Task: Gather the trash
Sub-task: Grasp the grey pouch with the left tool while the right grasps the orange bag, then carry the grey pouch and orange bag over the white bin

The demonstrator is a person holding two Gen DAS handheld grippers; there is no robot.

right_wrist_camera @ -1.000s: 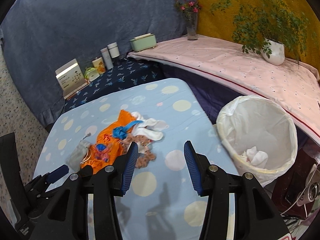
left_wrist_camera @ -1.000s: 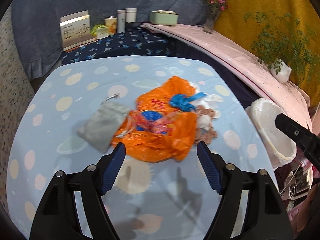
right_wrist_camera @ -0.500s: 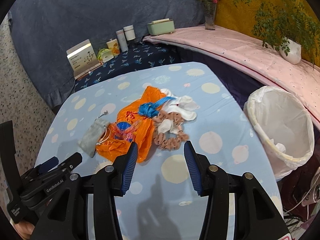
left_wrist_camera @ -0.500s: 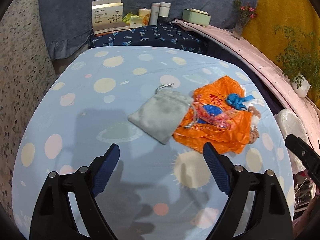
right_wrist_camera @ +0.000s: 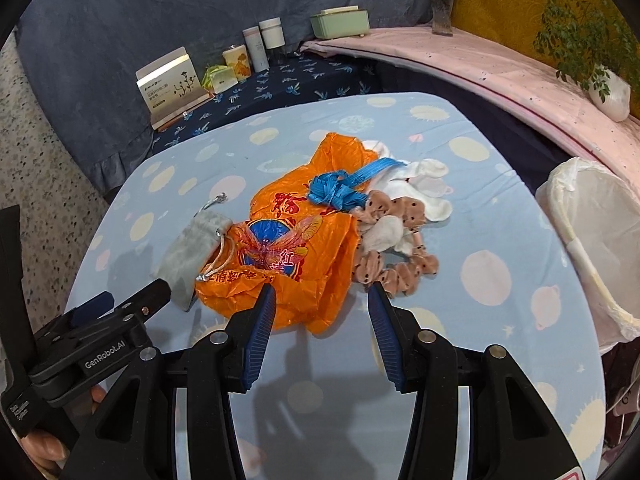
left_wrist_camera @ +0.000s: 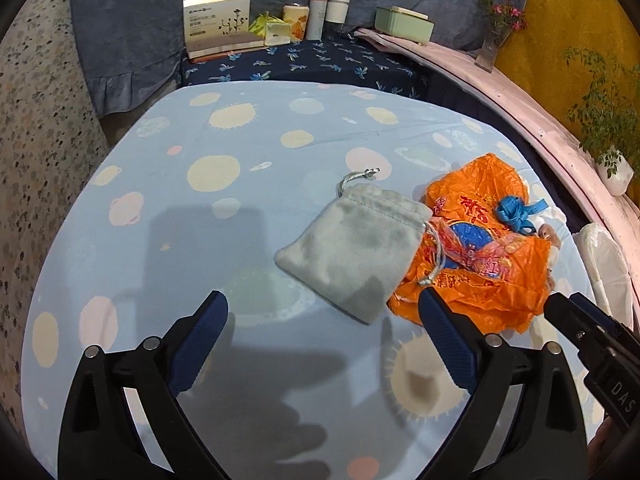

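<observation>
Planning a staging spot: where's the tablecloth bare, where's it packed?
Bare: the tablecloth left of the grey pouch, out to the table's edge, and the strip nearest both grippers. Packed: pouch, orange bag, blue ribbon, spotted scrunchies and white pads overlap in one cluster toward the lined bin.

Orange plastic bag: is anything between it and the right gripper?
Nothing visible. The right gripper hangs open just short of the orange plastic bag, only bare tablecloth between. Neither blue pad touches it.
</observation>
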